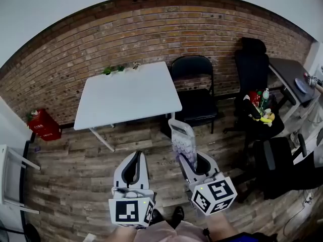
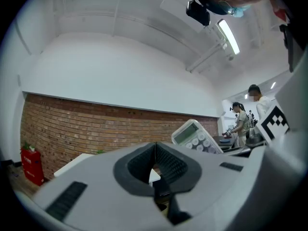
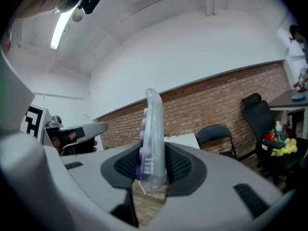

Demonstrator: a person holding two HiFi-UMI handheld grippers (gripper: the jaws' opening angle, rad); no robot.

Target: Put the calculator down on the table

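Head view has the calculator [image 1: 181,139] upright in the right gripper [image 1: 187,161], whose pads clamp its lower end. It hangs over the wooden floor [image 1: 81,170], short of the near right corner of the white table [image 1: 126,97], so the setting-down is, I judge, all yet to do. The left gripper [image 1: 135,169] has its jaws pressed together on nothing. Right gripper view shows the calculator edge-on only, its keys barely made out and its clamped end hidden
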